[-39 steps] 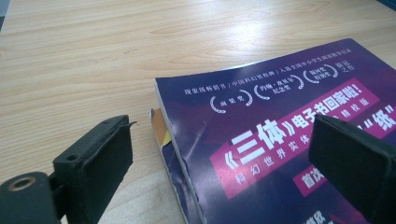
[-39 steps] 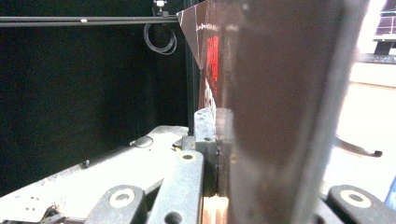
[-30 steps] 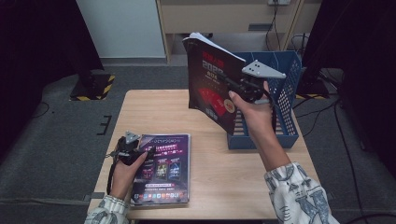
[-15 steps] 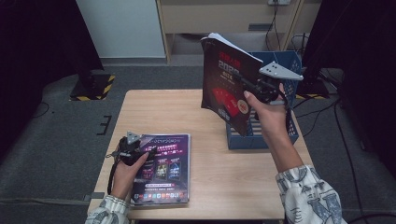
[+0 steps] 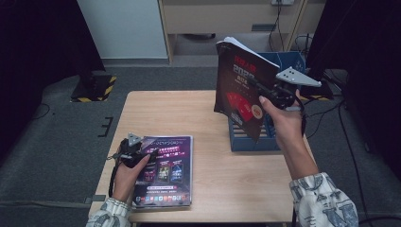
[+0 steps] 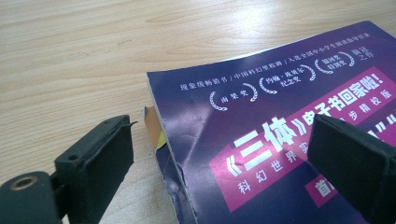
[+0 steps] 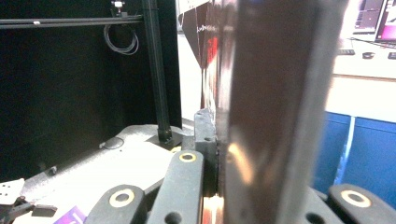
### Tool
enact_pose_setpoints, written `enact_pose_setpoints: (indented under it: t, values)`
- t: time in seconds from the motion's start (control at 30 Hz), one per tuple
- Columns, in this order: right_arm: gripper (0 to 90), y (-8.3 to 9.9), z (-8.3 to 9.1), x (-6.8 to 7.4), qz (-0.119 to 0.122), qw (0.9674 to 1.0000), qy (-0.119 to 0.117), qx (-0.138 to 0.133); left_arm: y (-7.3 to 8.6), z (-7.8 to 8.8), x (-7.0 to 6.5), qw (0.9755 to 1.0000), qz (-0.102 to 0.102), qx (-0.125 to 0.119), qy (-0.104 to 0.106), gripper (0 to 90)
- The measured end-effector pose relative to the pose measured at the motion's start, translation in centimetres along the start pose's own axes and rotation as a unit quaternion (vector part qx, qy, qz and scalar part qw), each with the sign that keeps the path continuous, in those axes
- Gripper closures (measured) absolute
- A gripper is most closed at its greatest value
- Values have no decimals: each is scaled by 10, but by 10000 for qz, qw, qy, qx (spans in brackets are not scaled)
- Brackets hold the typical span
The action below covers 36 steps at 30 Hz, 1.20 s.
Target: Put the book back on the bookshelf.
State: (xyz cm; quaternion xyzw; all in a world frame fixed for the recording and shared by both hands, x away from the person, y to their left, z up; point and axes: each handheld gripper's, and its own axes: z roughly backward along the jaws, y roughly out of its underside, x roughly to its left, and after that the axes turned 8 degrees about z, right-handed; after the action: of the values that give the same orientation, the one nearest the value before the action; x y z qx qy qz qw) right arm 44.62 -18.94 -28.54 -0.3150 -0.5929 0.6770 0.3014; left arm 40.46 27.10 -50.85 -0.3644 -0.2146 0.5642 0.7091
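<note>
1. While the right hand [image 5: 283, 120] is raised above the desk's [image 5: 213, 118] far right part, forearm angled up from the near right corner, its right gripper [image 5: 265, 91] is clamped on a dark red-printed magazine [image 5: 239, 87]; the right gripper view shows the jaws pressed tight against the cover from both sides.
2. Dark magazine stands nearly upright, tilted, its lower edge hanging over the blue rack [image 5: 250, 137] at the desk's right side, near or just inside its top; contact cannot be told.
3. Left hand [image 5: 128, 168] rests low at the near left, wrist on the desk, left gripper [image 5: 142, 153] at the top left corner of a purple magazine [image 5: 165, 172] lying flat.
4. Left gripper view: jaws stand apart, one over bare wood, the other over the purple cover, straddling the magazine's corner [image 6: 161, 126]; nothing clamped. That corner is creased and slightly lifted, an orange page [image 6: 152, 128] peeking below.
5. Purple magazine's near edge lies close to the desk's front edge.
6. Open wood spans the middle and far left of the desk, between the two magazines. Grey floor [image 5: 61, 137] surrounds it.
</note>
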Motion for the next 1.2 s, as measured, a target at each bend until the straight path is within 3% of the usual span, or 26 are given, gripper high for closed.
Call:
enact_pose_setpoints:
  t: [0.73, 1.2]
  values:
    - [866, 5, 13, -16, -144, 9997, 186, 111, 0, 1, 1, 10000, 4, -9, -6, 68]
    - [866, 5, 30, -23, -87, 9994, 303, 147, 0, 1, 1, 10000, 11, -8, -9, 68]
